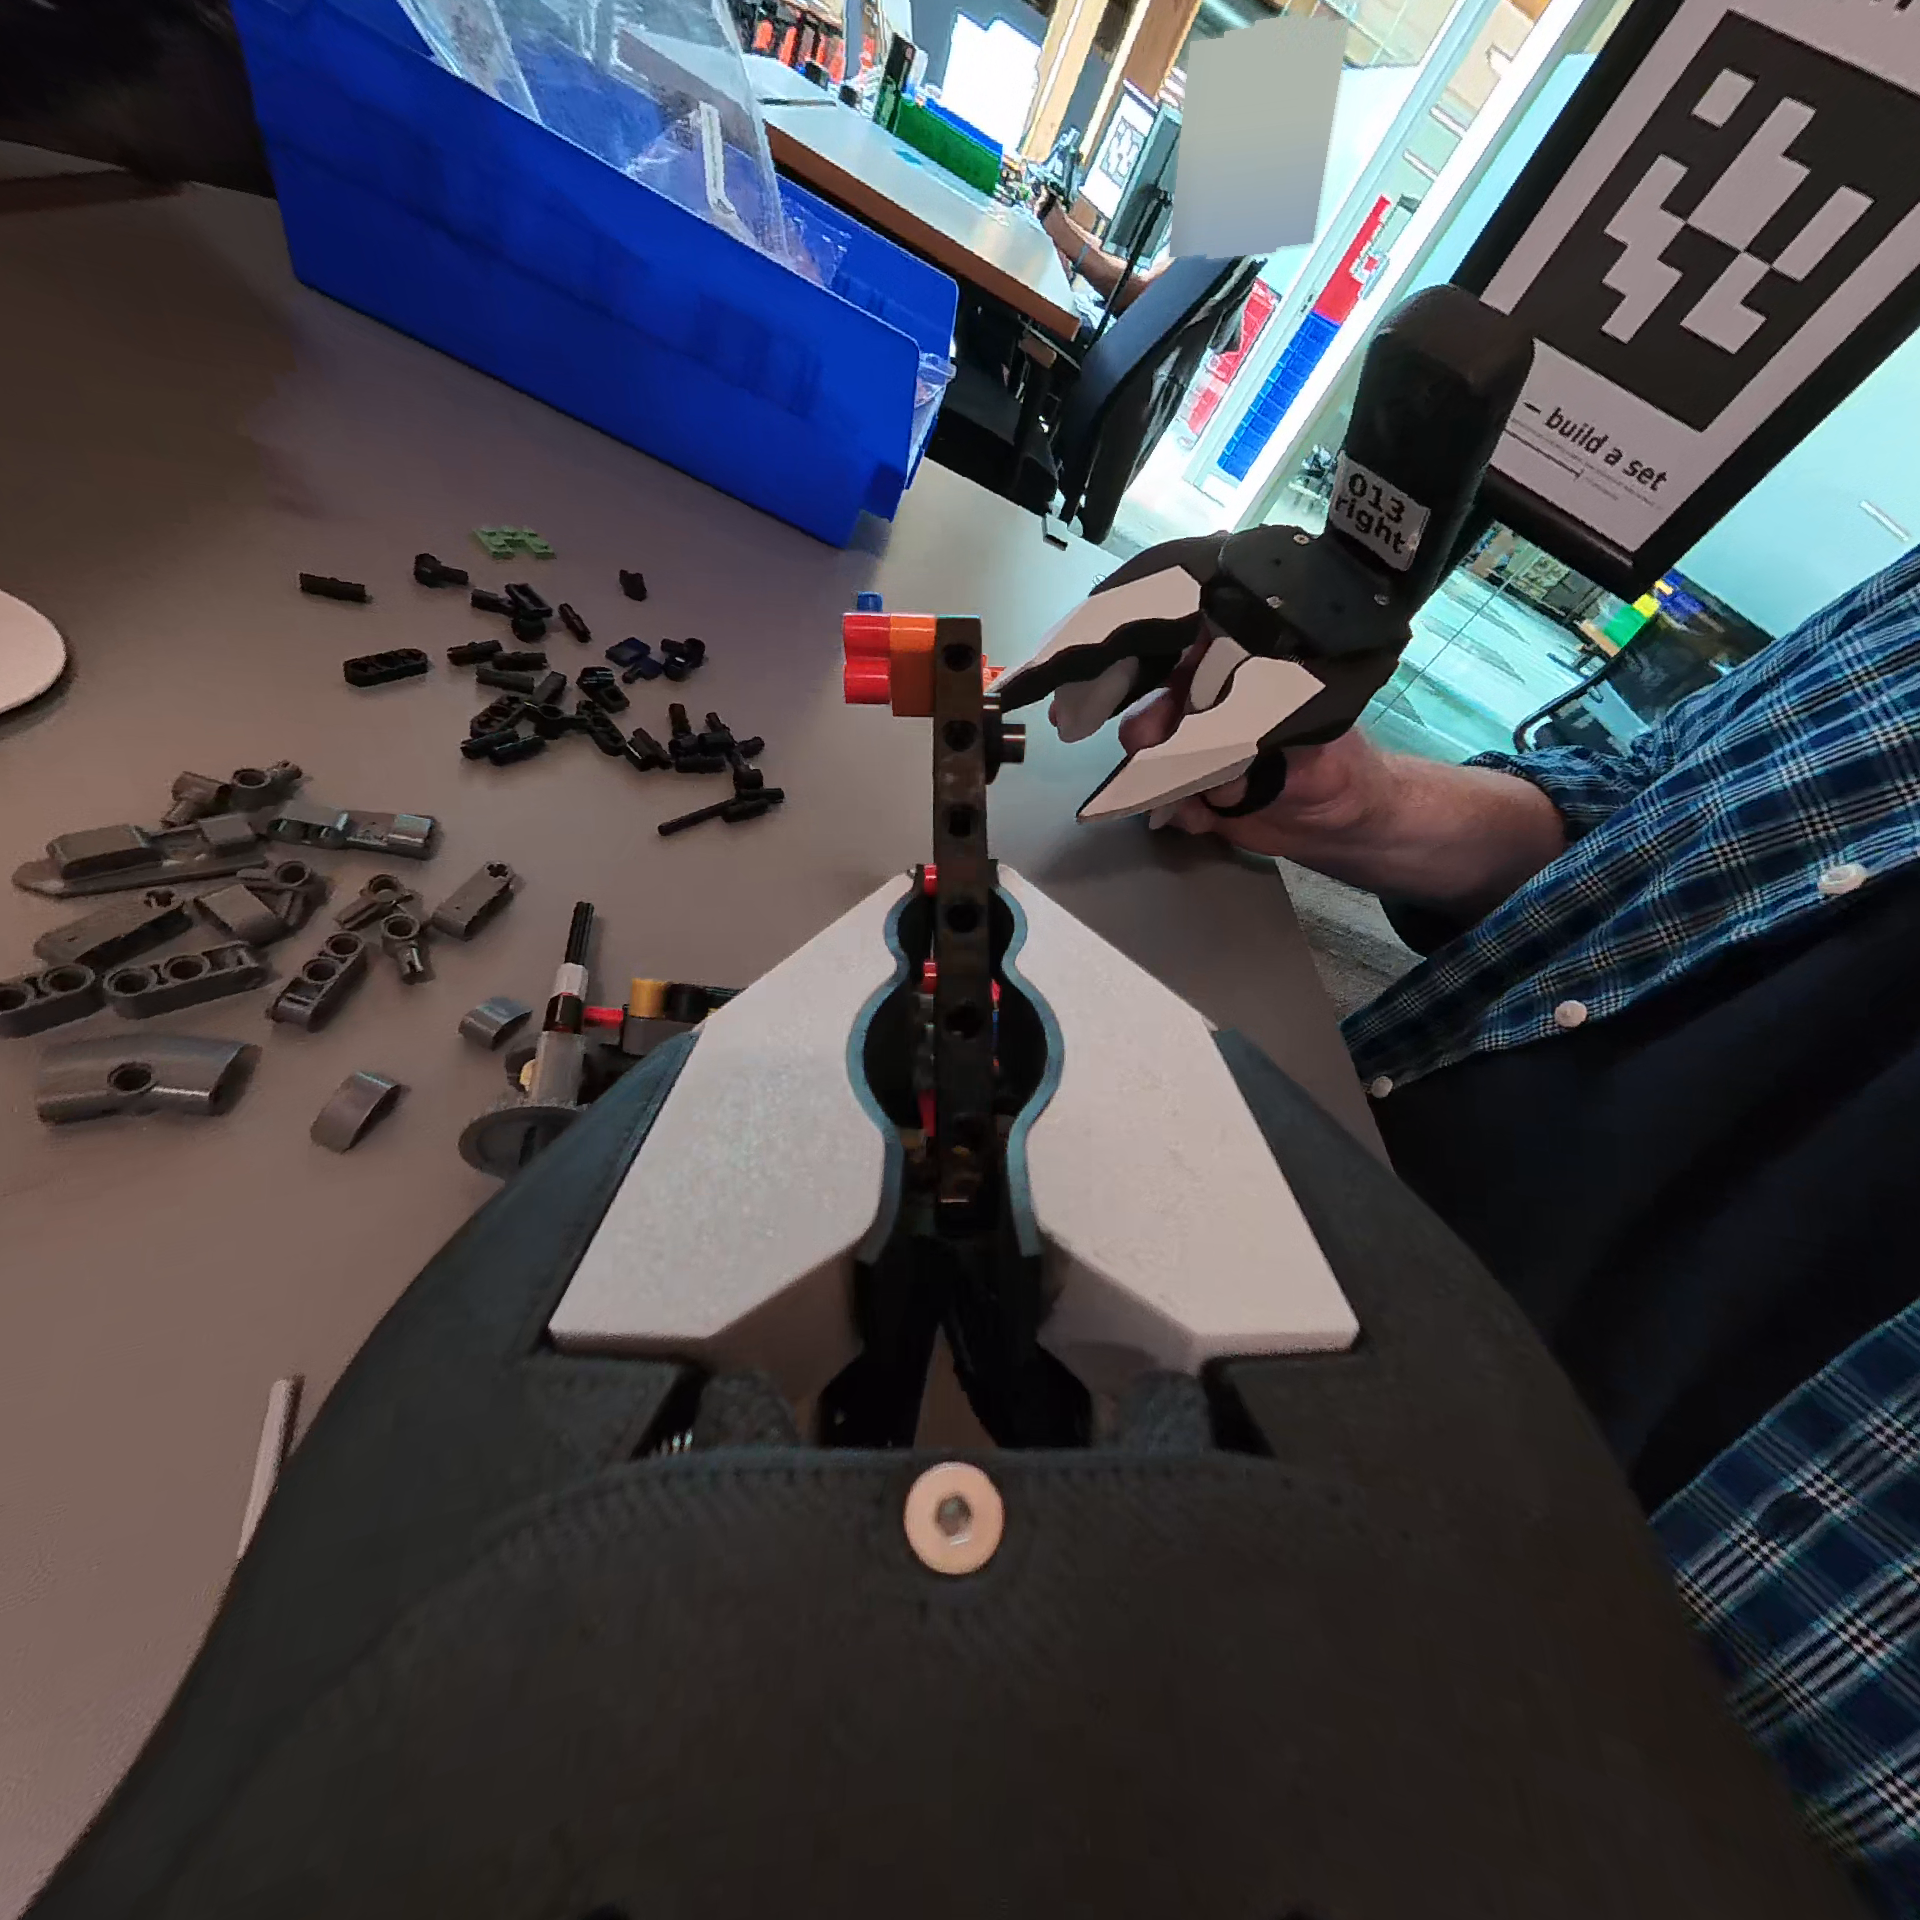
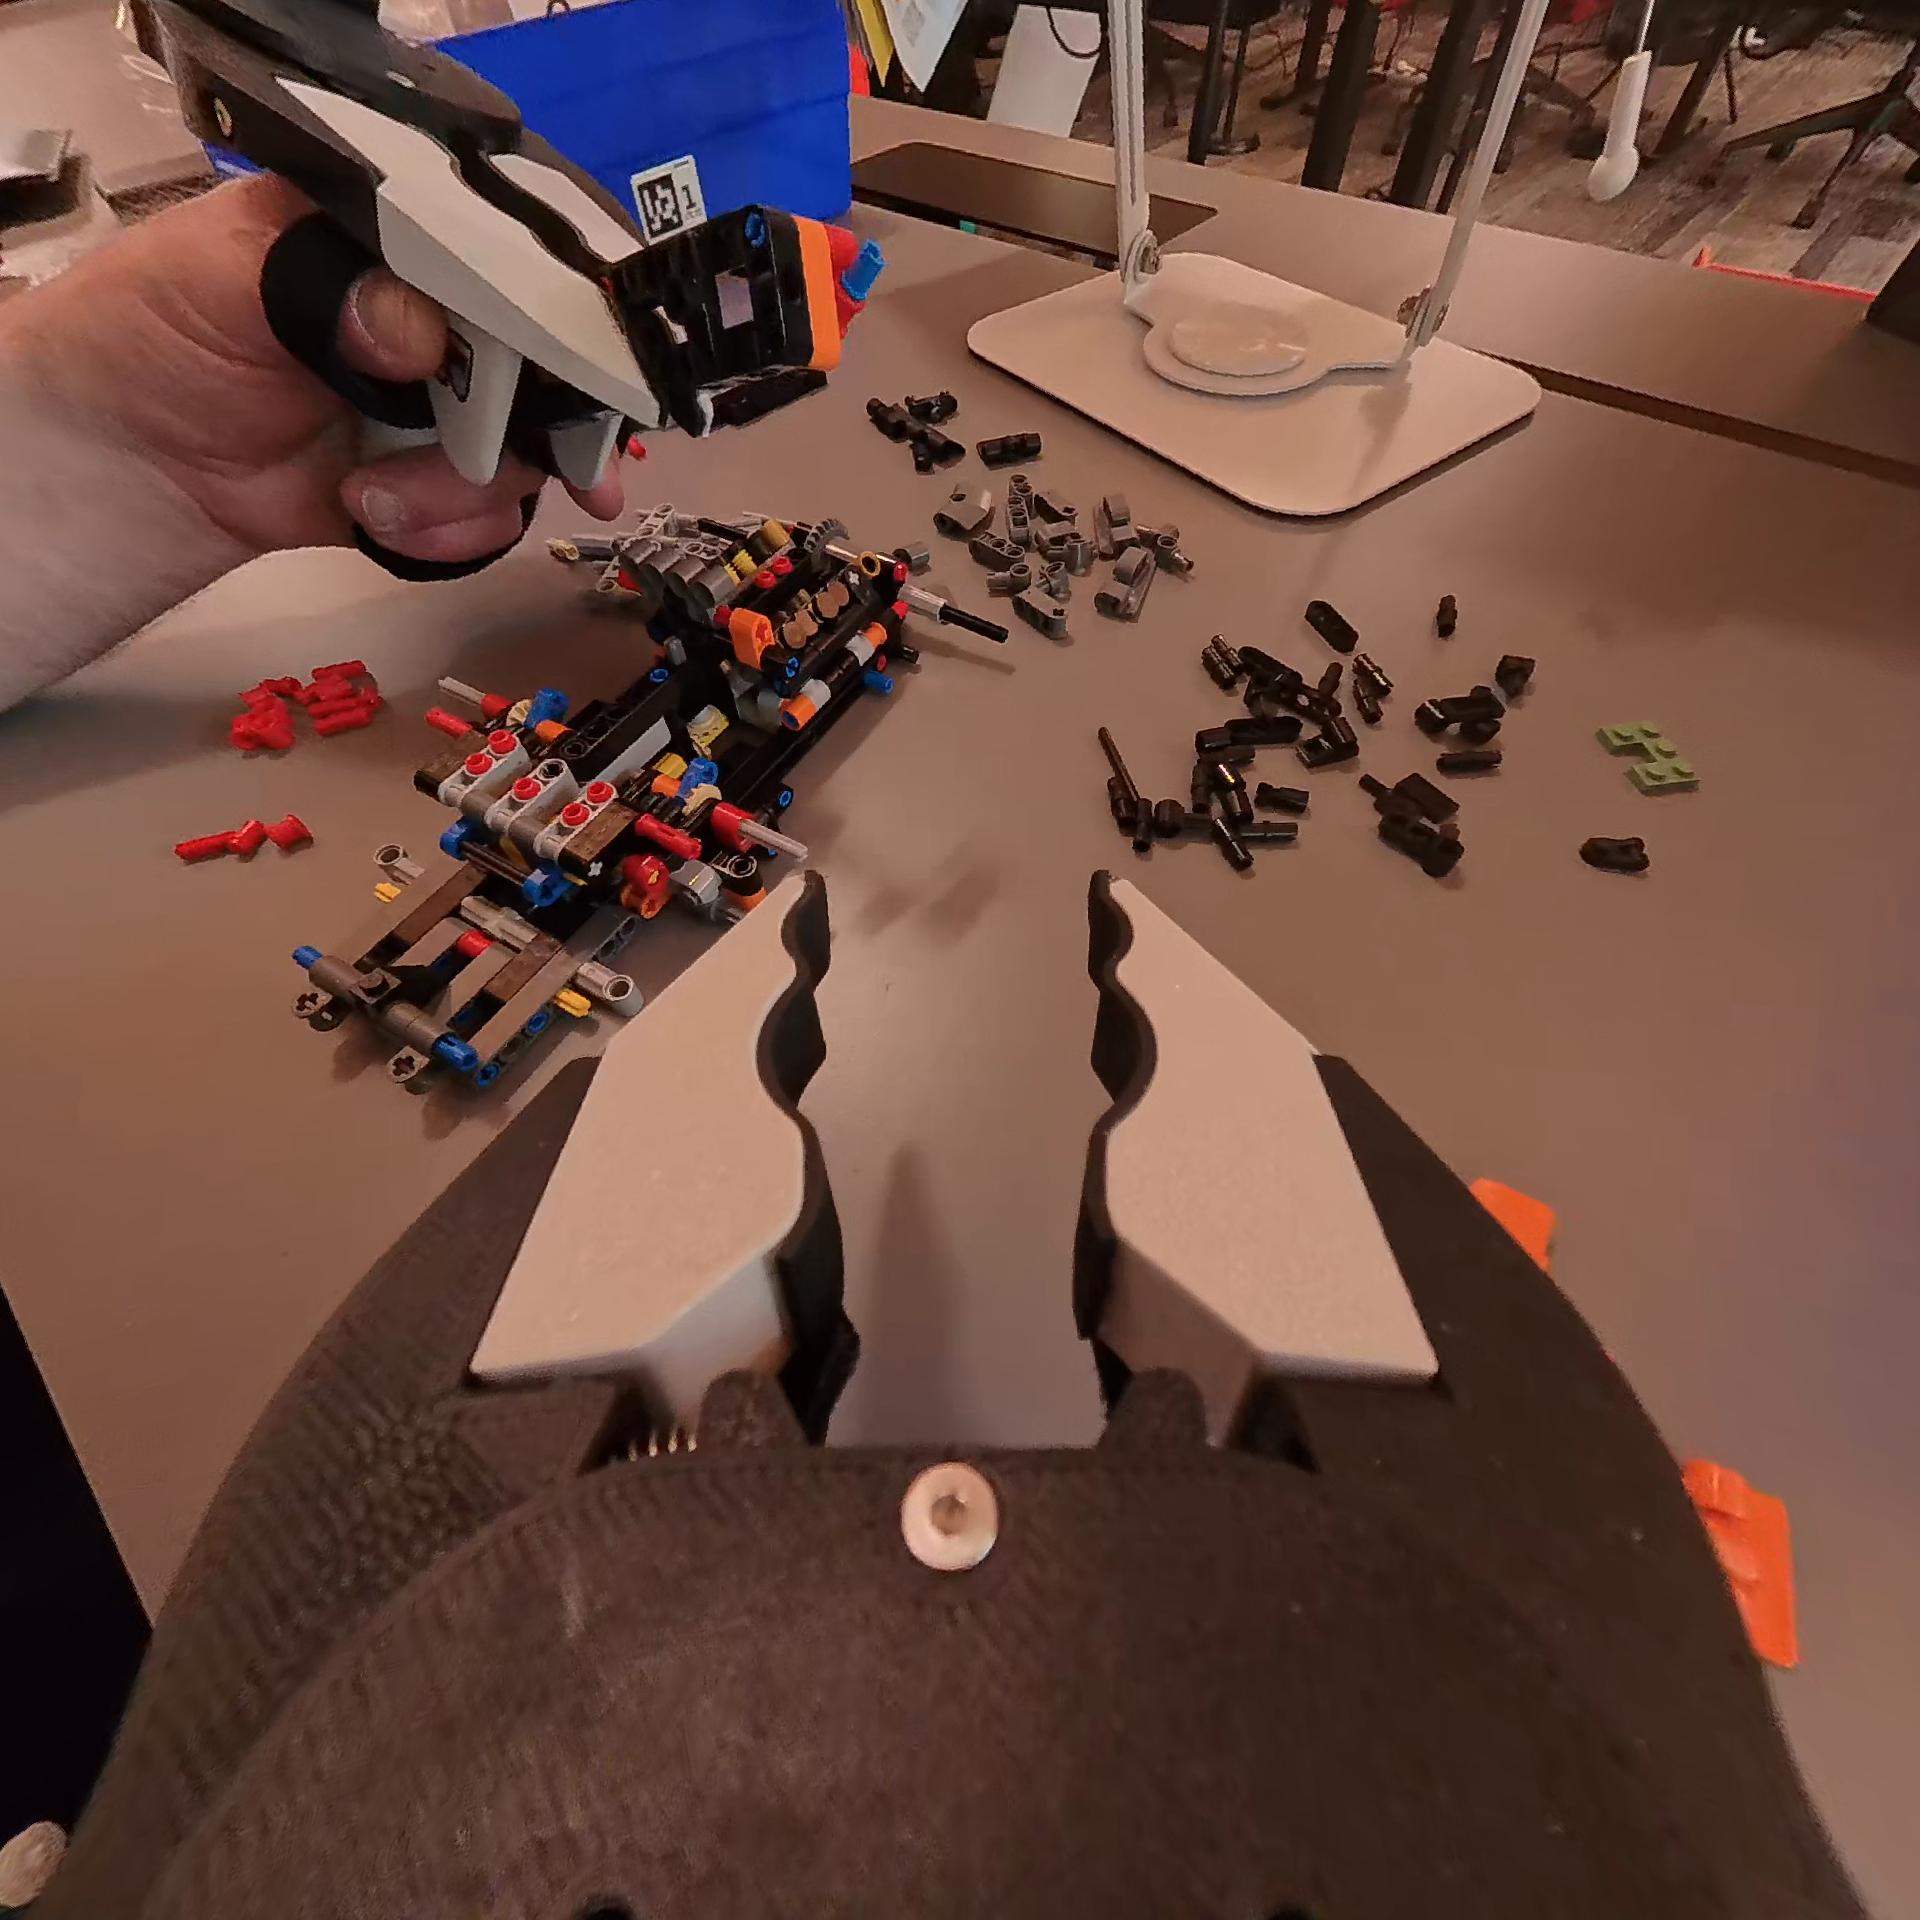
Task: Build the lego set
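Behind the loose pieces (image 1: 582, 686), blue bin (image 1: 582, 281) holds clear bags (image 1: 623, 104).

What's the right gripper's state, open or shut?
Open. In its own wrist view the right gripper has its two fingers spread with bare table showing between them, and nothing is held.

We cannot see the lower half of the black beam sub-assembly (image 1: 958, 831); it sinks between the left gripper's (image 1: 956, 904) fingers (image 1: 748, 1122). In the right wrist view those fingers cover its near end too. The small black pieces (image 2: 1340, 738) are too tiny to sort by type. The blue bin (image 1: 582, 260) runs off the top edge, its contents blurred behind clear plastic.
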A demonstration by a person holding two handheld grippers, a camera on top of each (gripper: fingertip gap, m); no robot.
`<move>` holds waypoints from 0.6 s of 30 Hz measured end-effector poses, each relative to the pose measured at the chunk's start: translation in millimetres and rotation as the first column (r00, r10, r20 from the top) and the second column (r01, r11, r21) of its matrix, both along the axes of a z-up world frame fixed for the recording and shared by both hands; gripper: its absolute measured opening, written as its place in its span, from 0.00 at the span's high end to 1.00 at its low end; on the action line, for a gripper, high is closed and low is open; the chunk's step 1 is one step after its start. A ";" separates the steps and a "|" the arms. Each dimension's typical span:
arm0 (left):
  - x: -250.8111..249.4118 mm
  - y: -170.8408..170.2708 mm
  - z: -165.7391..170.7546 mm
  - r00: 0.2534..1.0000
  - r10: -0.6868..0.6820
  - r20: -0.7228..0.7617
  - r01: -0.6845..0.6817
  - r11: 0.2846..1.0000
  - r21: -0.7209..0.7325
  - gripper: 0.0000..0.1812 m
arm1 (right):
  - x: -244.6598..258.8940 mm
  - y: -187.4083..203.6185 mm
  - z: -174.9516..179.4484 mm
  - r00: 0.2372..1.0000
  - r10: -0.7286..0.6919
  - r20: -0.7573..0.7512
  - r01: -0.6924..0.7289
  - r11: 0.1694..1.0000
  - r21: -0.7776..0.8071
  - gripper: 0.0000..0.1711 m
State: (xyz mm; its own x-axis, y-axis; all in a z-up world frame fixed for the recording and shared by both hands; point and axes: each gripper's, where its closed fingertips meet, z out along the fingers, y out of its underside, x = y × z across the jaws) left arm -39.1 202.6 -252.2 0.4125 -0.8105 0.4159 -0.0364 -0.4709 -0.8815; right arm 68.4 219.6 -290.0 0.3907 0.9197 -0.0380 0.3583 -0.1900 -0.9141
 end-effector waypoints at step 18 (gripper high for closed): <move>1.7 -0.1 -3.9 1.000 -0.004 -0.017 0.004 1.000 -0.008 0.96 | -3.5 -5.7 -5.0 0.999 0.035 0.036 -0.035 0.999 0.003 0.74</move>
State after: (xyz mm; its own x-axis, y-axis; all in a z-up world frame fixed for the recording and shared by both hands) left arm -37.4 202.5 -256.0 0.4163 -0.8091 0.4148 -0.0539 -0.4773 -0.8771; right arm 64.9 213.9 -295.0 0.3596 0.9329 -0.0211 0.3972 -0.1735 -0.9012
